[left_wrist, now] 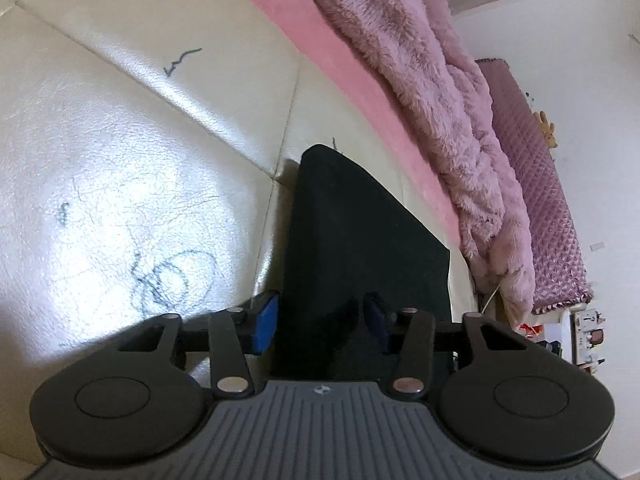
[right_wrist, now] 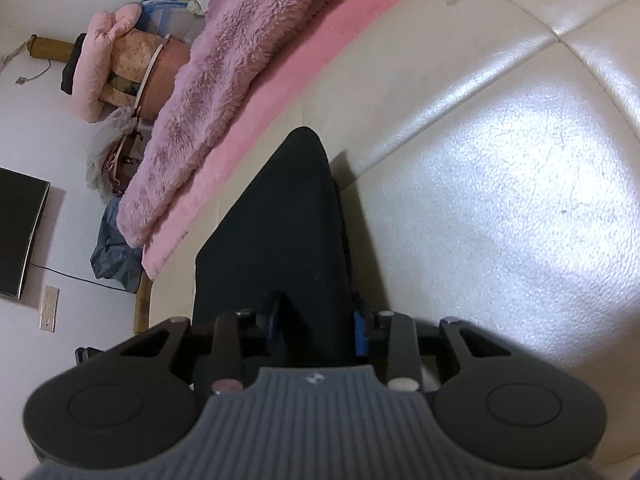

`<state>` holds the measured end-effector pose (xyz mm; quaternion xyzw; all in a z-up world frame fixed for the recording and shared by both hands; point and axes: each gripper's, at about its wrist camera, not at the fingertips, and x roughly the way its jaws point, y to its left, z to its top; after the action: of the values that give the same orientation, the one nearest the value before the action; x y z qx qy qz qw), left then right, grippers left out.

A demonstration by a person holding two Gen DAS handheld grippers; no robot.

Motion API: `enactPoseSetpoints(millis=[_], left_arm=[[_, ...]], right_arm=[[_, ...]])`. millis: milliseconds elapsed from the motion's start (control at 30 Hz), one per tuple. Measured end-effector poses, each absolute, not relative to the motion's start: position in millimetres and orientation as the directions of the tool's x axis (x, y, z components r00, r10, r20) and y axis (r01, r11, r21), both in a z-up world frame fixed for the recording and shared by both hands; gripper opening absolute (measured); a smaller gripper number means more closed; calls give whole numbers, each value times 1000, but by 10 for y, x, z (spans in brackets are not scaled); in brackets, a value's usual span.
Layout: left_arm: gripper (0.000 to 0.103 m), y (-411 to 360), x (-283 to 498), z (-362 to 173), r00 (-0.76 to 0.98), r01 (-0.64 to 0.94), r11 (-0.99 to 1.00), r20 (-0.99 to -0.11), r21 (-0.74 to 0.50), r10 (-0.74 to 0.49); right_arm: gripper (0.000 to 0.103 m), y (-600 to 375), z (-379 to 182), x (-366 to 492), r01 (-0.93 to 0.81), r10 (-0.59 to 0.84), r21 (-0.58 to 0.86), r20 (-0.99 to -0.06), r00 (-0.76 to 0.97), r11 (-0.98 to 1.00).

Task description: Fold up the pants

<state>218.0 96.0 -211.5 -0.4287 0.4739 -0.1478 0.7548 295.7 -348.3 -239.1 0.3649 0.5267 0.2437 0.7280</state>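
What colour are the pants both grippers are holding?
Plain black pants, no visible pattern; clearest in the left wrist view, against the cream surface.

This is looking like a bedroom in a home. A fluffy pink blanket [left_wrist: 432, 92] is lying along a pink sheet [left_wrist: 320, 44] beside a cream padded leather surface [left_wrist: 120, 140] scribbled with pen. A quilted mauve cover [left_wrist: 540, 200] is resting against a white wall. A dark television [right_wrist: 20, 232] is hanging near a wall socket [right_wrist: 49, 308], and a pink pillow [right_wrist: 100, 60] is sitting among piled belongings.
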Motion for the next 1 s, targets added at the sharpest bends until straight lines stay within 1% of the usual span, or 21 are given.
enactPoseSetpoints(millis=[67, 133, 233, 333, 367, 400, 533, 633, 667, 833, 1000], left_arm=[[54, 982, 2199, -2122, 496, -187, 583, -588, -791, -639], [53, 962, 2199, -2106, 491, -181, 597, -598, -782, -634], [52, 919, 2208, -2107, 492, -175, 595, -593, -784, -637], [44, 903, 2235, -2129, 490, -185, 591, -595, -785, -637], [43, 900, 2246, -2136, 489, -189, 587, -594, -787, -639], [38, 903, 2255, -2150, 489, -195, 579, -590, -792, -642], [28, 925, 2248, -2184, 493, -210, 563, -584, -799, -645], [24, 893, 2240, -2180, 498, -233, 562, -594, -793, -632], [24, 865, 2239, -2160, 501, -238, 574, -605, -784, -619], [19, 704, 2218, -1994, 521, -239, 660, -668, -712, -531], [18, 659, 2178, -1851, 531, -229, 693, -684, -683, -499]], right_arm=[[33, -3499, -2353, 2963, 21, 732, 777, -603, 317, 630], [33, -3534, -2353, 2953, 24, 732, 776, -605, 313, 631], [34, -3591, -2435, 2949, 71, 747, 801, -582, 322, 594], [33, -3586, -2513, 2980, 96, 765, 827, -551, 334, 554], [33, -3571, -2527, 2997, 95, 770, 832, -544, 333, 547], [32, -3559, -2536, 3013, 94, 774, 835, -540, 332, 542], [25, -3588, -2609, 3040, 107, 793, 855, -512, 329, 508], [21, -3630, -2663, 3014, 118, 806, 872, -486, 337, 476], [22, -3624, -2665, 3007, 120, 806, 873, -483, 341, 473], [19, -3544, -2548, 2963, 72, 775, 843, -520, 358, 532], [16, -3502, -2439, 2902, 67, 749, 824, -542, 381, 562]])
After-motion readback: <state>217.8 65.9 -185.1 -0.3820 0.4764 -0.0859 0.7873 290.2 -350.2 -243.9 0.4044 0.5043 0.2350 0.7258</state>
